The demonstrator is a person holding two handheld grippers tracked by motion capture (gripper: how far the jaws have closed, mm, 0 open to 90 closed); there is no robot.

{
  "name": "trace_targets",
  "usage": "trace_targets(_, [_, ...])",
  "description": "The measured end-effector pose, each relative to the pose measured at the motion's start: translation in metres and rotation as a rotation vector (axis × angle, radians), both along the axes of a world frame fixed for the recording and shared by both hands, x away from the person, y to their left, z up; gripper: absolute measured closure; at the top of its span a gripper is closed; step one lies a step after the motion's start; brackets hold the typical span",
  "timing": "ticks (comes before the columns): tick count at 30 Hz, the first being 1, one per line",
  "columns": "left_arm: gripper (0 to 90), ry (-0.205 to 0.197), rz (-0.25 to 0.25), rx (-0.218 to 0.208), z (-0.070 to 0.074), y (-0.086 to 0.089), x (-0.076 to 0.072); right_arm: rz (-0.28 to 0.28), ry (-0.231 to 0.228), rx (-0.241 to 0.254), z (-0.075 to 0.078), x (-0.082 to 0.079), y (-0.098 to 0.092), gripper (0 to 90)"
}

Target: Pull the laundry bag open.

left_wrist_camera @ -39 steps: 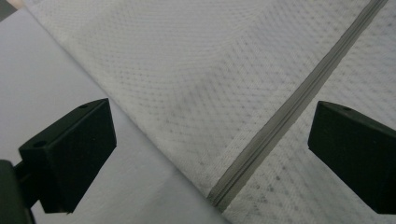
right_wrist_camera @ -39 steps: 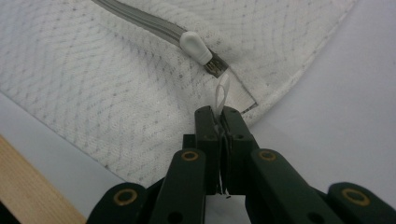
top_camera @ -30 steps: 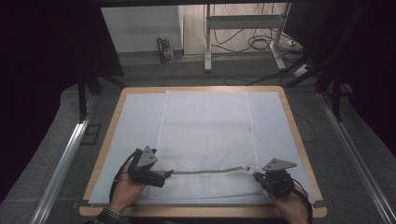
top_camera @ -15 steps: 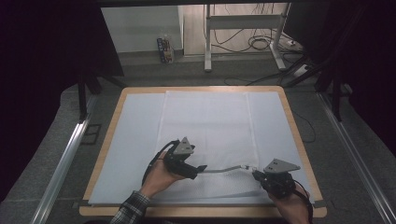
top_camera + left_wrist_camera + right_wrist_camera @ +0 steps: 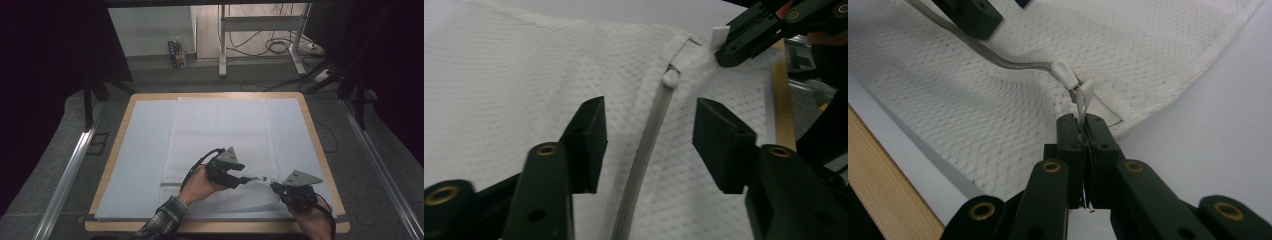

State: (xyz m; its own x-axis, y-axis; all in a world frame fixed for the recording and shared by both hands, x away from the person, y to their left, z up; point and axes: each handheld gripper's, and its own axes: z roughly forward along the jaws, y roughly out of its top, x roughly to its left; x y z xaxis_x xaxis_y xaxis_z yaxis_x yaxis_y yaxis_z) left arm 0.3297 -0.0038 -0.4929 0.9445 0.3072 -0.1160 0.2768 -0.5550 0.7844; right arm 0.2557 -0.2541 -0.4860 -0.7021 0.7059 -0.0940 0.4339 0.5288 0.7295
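The right gripper pinches the zip tab at the cover's 5 o'clock corner. The left gripper, jaws half open and just closing, straddles the zip without touching. I think it must clamp there next.

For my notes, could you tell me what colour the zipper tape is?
Grey zipper tape, clearest in the left gripper view.

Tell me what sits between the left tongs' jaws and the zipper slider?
A bare stretch of grey zipper tape on the white mesh cover leads to the slider, per the left gripper view.
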Motion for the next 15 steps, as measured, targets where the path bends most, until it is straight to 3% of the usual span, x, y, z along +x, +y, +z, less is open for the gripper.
trace_targets(4, [55.1,0.010,-0.036,0.033,-0.004,-0.013,0.003,0.003,-0.006,-0.001,0.000,0.000,0.000,86.5])
trace_targets(15, [60.3,0.032,-0.088,0.060,-0.008,-0.034,0.004,0.009,-0.023,-0.020,0.000,-0.001,0.001,86.4])
